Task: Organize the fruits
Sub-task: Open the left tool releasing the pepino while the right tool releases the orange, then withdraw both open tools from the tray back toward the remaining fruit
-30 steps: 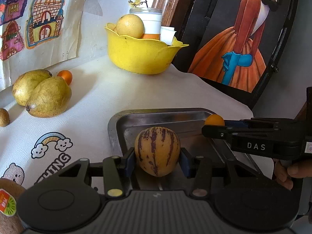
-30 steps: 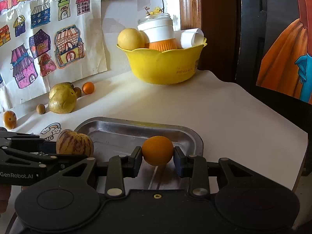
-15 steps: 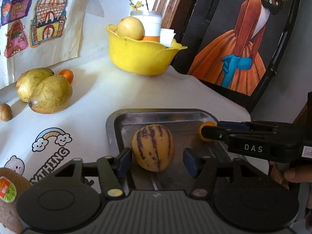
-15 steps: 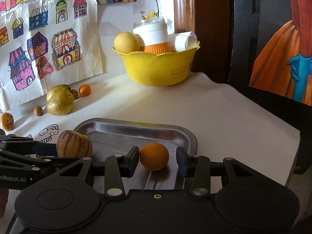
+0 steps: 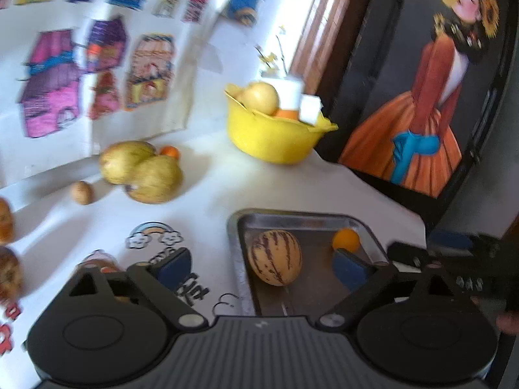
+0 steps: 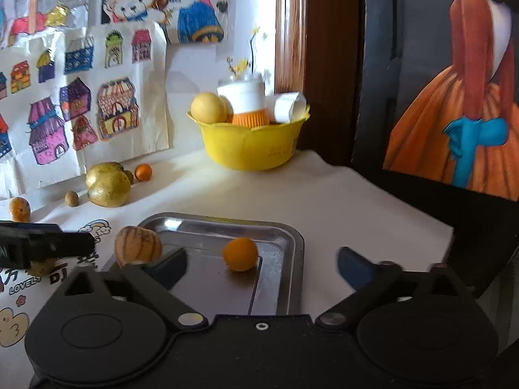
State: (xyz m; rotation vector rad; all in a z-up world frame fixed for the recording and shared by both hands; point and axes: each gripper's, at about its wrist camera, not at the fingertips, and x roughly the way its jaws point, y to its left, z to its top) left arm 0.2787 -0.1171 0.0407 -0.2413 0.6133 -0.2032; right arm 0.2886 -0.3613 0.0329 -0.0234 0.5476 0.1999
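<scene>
**Both fruits let go onto the tray**

Since a second ago I have pulled both tools back and up from the tray (image 6: 293,259); each pinched a fruit then, and their jaws have just been opening, so nothing sits between them now. My left hand-held gripper (image 5: 259,267) stands spread wide, its blue pads well clear of the striped melon (image 5: 275,257). My right hand-held gripper (image 6: 261,267) is spread just as wide, and the orange (image 6: 240,254) lies beyond its fingers.

I judge the tray is the collecting spot: its raised rim keeps round fruit from rolling off the tabletop (image 6: 340,201). The melon rests at the tray's left side, the orange nearer its middle, apart from each other.

The melon is egg-shaped, pale yellow with dark purple streaks. The orange is small, round and evenly bright.

Left of the tray, loose on the tabletop, wait two pears (image 6: 108,184) touching each other, another small orange fruit (image 6: 143,172) and a brown nut-like one (image 6: 71,198). Behind the tray stands a yellow bowl (image 6: 249,146).
</scene>
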